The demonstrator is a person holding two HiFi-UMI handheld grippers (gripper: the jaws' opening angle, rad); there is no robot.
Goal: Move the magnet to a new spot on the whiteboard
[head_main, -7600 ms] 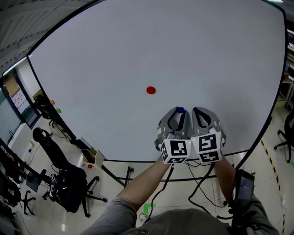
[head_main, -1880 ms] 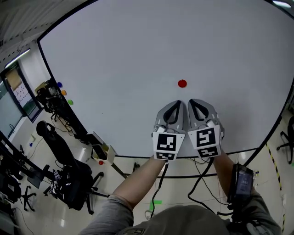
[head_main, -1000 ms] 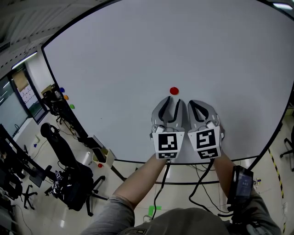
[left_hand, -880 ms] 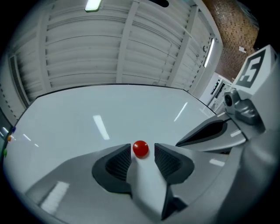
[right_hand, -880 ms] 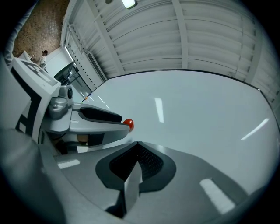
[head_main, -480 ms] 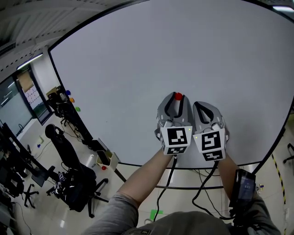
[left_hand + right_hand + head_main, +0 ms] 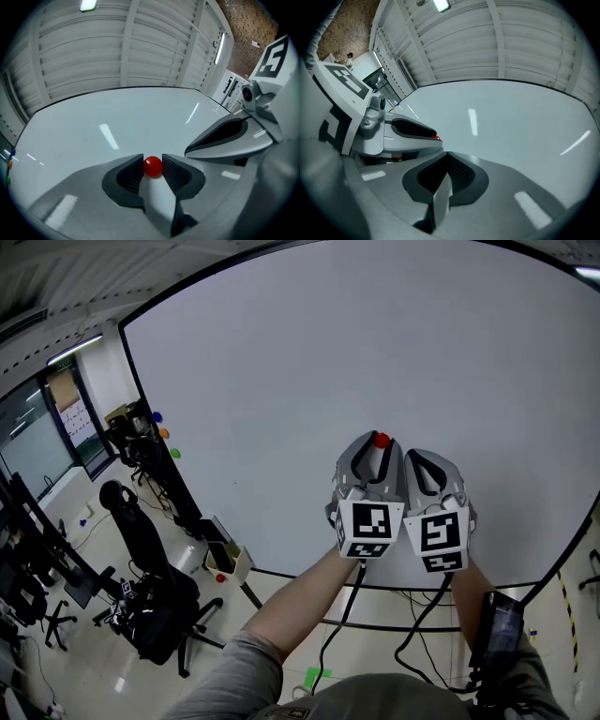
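Here we are at the whiteboard [image 7: 281, 362], a big white sheet in a black frame that fills most of the head view. Both tools are up against its lower part, side by side.

The left gripper [image 7: 379, 446] has the red magnet [image 7: 153, 166] right at its tips. In the left gripper view the two ribbed fingers [image 7: 132, 172] sit one on each side of the little red disc, pads pressing on it, clamped. The magnet shows against the board's white face, low and right of the middle of the board in the head view. Whether it touches the surface or is lifted just off it, I cannot tell.

Over to the right gripper [image 7: 447, 155], just beside the left one and nearly touching it. Its fingers are closed flat on each other, nothing between them, tips pointing at bare board. From its camera the left gripper's side shows at the left, with a sliver of red peeping out at the tip.

Each tool carries its marker cube [image 7: 367, 529] toward the person, with cables [image 7: 339, 615] trailing down from them. A dark device [image 7: 497, 632] sits at the right forearm.

Away at the board's left edge there is a small cluster of coloured magnets [image 7: 164, 433], blue, orange and green. Below the board on the floor [image 7: 84, 652] stand a black office chair [image 7: 141, 549] and a small open box [image 7: 228, 561].
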